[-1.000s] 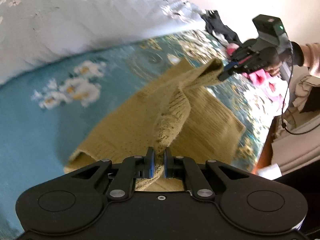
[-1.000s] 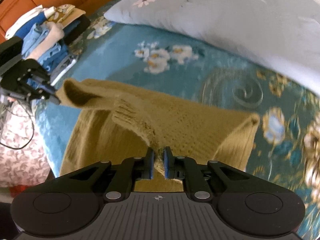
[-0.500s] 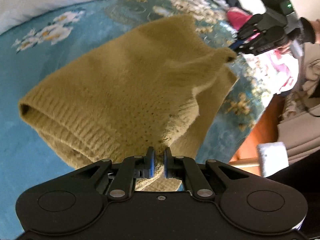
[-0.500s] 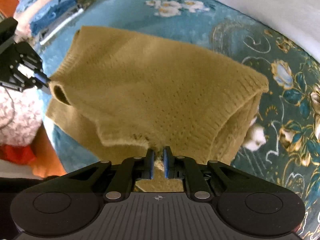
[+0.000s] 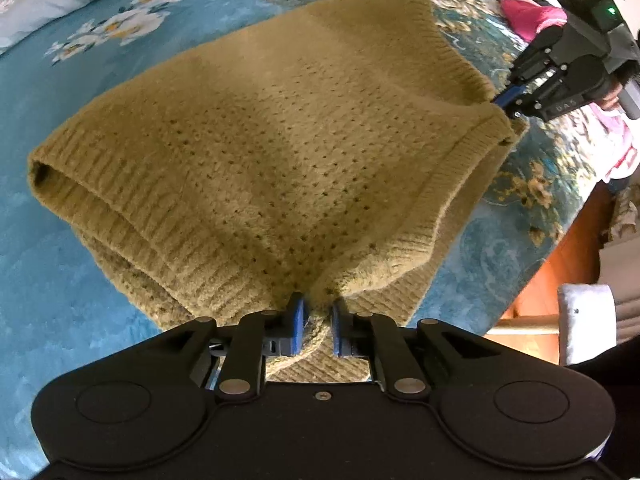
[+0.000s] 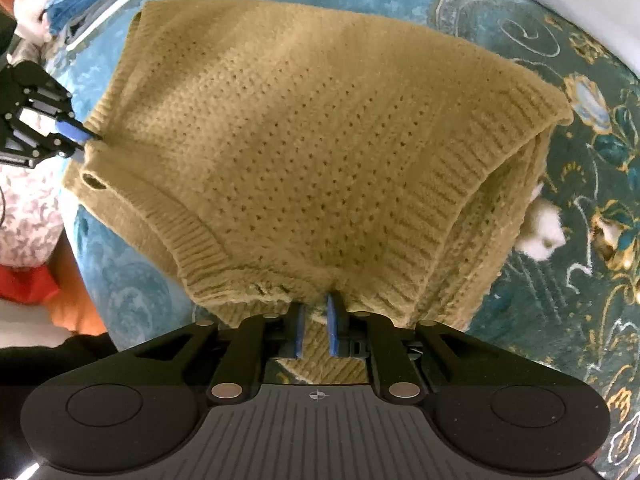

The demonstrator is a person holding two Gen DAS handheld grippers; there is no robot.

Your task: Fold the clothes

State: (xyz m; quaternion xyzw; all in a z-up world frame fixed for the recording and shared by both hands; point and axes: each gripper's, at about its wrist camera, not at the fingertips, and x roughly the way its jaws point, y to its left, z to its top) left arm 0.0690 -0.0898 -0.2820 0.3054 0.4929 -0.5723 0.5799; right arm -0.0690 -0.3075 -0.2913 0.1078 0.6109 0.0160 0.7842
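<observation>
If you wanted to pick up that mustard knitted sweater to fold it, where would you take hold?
Probably by the ribbed edge corners, from above: the sweater lies flat on the bedspread, and its thick hem bunches easily, as where the left gripper and right gripper pinch it now.

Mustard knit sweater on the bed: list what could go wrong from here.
1. The left hand-held gripper has just been opening with a bunched corner of the sweater still between its pads; the knit may snag.
2. The right hand-held gripper pinches only a thin edge, which could slip.
3. The folded layer overhangs toward the edge of the bed and might slide off.
</observation>
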